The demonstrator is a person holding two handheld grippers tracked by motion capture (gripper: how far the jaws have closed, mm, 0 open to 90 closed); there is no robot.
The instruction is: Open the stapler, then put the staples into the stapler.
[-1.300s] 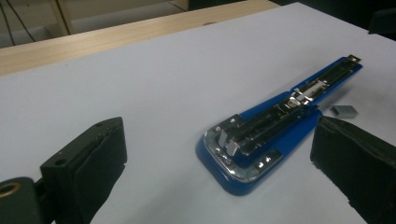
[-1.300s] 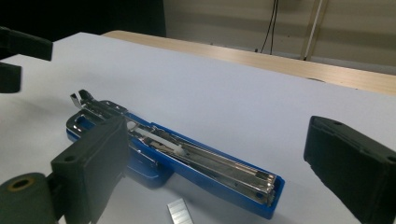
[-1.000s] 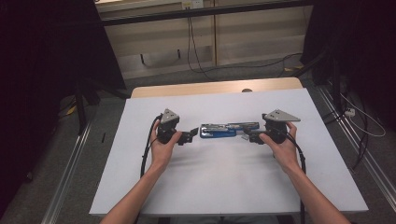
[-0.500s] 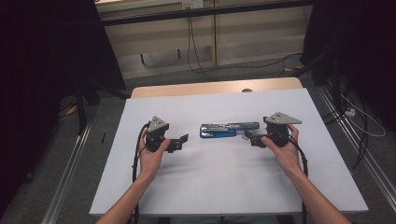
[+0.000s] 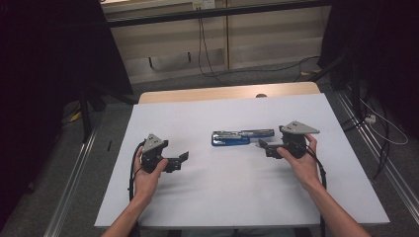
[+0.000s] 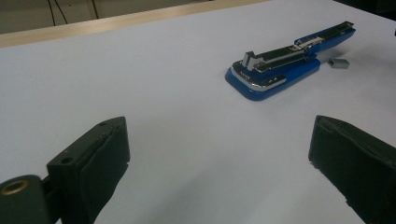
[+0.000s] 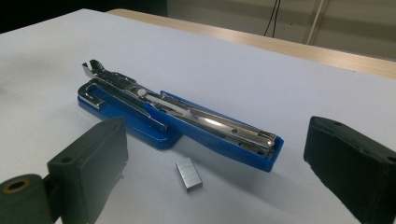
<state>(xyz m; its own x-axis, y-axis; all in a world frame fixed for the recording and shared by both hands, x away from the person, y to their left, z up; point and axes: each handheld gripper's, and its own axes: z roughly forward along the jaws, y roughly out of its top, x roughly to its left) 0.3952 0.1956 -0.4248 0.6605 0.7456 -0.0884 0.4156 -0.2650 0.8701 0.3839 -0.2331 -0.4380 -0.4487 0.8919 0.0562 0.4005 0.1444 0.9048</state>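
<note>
Stapler (image 5: 243, 137), blue plastic with a bright metal staple channel, lying swung fully open and flat near the middle of the white table (image 5: 207, 113), its long axis running left to right in the high view. Largest item on record is that table, with a strip of bare wood along its far edge. Stapler next: by the look of it fairly light for its length but rigid, the plastic shell smooth and likely slippery, the two halves joined at a hinge that would probably let one half swing if only the other were lifted. Best hold, as a judgement, is across the wide blue base at the broad end, or across both side walls of the channel arm, where the flat sides give the jaws purchase. Left gripper (image 5: 184, 158), held off to the left and well apart from the stapler, jaws spread wide with nothing between them. Right gripper (image 5: 261, 144), just beside the stapler's right end, jaws likewise parted and empty. Smallest item: a short grey strip of staples (image 7: 188, 174), lying loose on the table just in front of the stapler, thin, light and probably brittle under a hard pinch.
</note>
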